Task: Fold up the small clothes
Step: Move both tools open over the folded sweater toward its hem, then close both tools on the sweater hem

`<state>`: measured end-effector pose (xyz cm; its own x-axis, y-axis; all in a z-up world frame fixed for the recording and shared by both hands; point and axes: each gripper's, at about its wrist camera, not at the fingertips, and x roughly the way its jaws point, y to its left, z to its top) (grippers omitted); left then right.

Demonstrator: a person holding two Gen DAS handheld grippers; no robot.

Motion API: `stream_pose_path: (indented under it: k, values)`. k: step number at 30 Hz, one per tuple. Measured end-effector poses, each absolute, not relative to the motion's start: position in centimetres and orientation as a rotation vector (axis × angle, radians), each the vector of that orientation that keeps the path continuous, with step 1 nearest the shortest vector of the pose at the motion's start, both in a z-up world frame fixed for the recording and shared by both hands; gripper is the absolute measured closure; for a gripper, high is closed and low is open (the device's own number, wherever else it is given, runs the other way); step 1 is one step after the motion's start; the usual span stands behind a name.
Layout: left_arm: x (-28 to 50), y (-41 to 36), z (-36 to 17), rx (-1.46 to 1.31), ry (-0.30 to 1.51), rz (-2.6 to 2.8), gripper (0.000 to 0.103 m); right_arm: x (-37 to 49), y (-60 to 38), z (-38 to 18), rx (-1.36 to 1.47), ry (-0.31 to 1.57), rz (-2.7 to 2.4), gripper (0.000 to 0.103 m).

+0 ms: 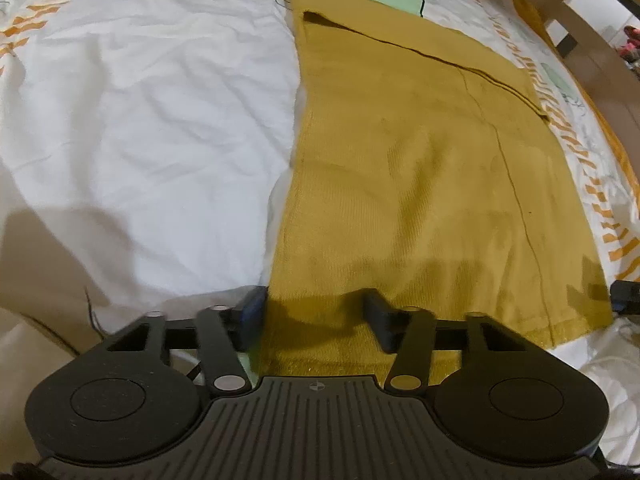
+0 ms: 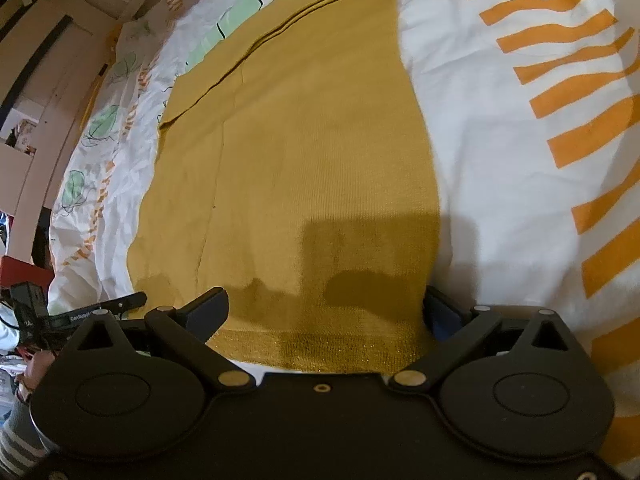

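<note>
In your left wrist view you see one garment (image 1: 420,184), mustard yellow and knitted, and it lies flat on one bed cover (image 1: 152,112), white with orange stripes and some green patches at the far side. Your left gripper (image 1: 314,320) is wide open: one finger (image 1: 250,312) sits at the left edge of the near hem, partly on the white cover, and the other finger stands over the yellow cloth, so the near left corner lies between them and is not pinched. The garment is long and narrow; its long axis runs away from you toward the far side of the bed, and one folded layer makes a dark line along its right part. Behind the bed, at the top right, you see pale wooden furniture (image 1: 572,12). In your right wrist view there is the same single garment (image 2: 304,152) on the same cover (image 2: 512,152), and here the orange stripes are large on the right. Your right gripper (image 2: 326,312) is also fully open, the fingers (image 2: 208,308) standing at both sides of the near hem, whose border glitters a little; the cloth is between them, not gripped. The long axis again points away from you, with the folded layers at the far left. At the left you see a wall with wooden boards (image 2: 44,60).
</note>
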<state>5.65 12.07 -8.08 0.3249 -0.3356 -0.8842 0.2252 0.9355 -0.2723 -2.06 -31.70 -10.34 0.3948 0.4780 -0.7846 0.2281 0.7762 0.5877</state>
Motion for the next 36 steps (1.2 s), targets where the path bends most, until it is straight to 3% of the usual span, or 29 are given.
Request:
stream_pose_path:
  k: [2, 7, 9, 11, 13, 17, 26, 36]
  values:
    - [5.3, 12.2, -7.8, -0.122, 1.192, -0.386, 0.080, -2.1, -31.7, -10.3, 0.698, 1.180, 0.178, 0.002]
    - [4.6, 12.6, -7.6, -0.166, 1.193, -0.389, 0.096, -2.1, -31.8, -10.2, 0.691, 1.180, 0.180, 0.003]
    - [4.6, 12.7, -7.6, -0.196, 1.177, -0.379, 0.097, -2.3, -31.9, -10.1, 0.676, 1.175, 0.172, 0.019]
    - [4.4, 12.9, -7.5, -0.230, 1.143, -0.370, 0.097, -2.4, -31.9, -10.3, 0.696, 1.183, 0.174, 0.052]
    - [4.2, 13.0, -7.3, -0.258, 1.101, -0.376, 0.097, -2.5, -32.0, -10.5, 0.717, 1.185, 0.173, 0.071]
    - [3.7, 13.0, -6.4, -0.304, 1.004, -0.392, 0.097, -2.8, -31.9, -9.3, 0.693, 1.102, 0.178, 0.083]
    - [4.1, 13.3, -4.9, -0.400, 0.897, -0.383, 0.097, -3.2, -32.6, -6.6, 0.690, 0.878, 0.173, 0.085]
    - [7.2, 12.6, -1.6, -0.458, 0.773, -0.379, 0.097, -0.5, -34.1, -4.3, 0.669, 0.755, 0.177, 0.085]
